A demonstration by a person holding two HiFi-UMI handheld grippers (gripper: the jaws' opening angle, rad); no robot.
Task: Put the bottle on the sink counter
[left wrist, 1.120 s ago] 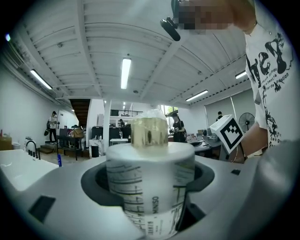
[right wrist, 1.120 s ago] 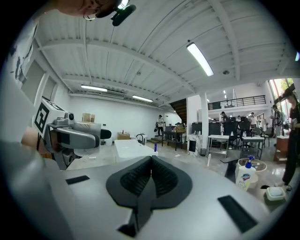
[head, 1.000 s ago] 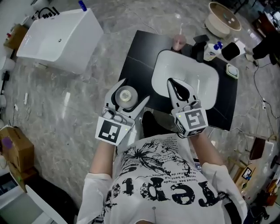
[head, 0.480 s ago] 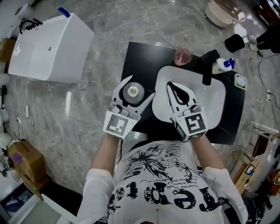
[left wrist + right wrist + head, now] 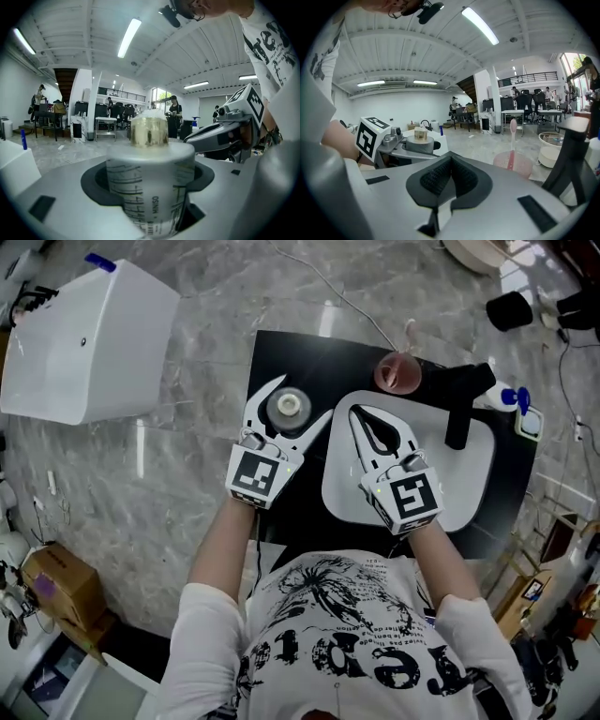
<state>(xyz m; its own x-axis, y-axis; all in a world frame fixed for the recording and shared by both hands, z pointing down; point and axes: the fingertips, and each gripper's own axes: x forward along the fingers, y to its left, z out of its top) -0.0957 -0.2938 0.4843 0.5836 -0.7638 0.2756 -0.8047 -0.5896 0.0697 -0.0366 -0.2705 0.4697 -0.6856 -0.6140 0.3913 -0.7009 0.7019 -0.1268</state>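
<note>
A grey bottle (image 5: 286, 409) (image 5: 150, 187) with printed lines and a pale cap stands upright between the jaws of my left gripper (image 5: 289, 407) (image 5: 150, 183), which is shut on it. In the head view it hangs over the left part of the black sink counter (image 5: 300, 357), left of the white basin (image 5: 478, 465). My right gripper (image 5: 380, 430) (image 5: 440, 187) is shut with nothing in it and hovers over the basin's left half. The right gripper view also catches the bottle (image 5: 420, 139) in the left gripper.
A pink cup with a toothbrush (image 5: 396, 369) (image 5: 513, 161) stands at the counter's back. A black faucet (image 5: 466, 399) rises at the basin's right, with a small blue-capped bottle (image 5: 516, 397) behind it. A white tub (image 5: 80, 338) sits on the marble floor to the left.
Both grippers have moved forward over the counter, the left one carrying the bottle from beyond the counter's near-left edge to above its left part. The jaws have not changed.
</note>
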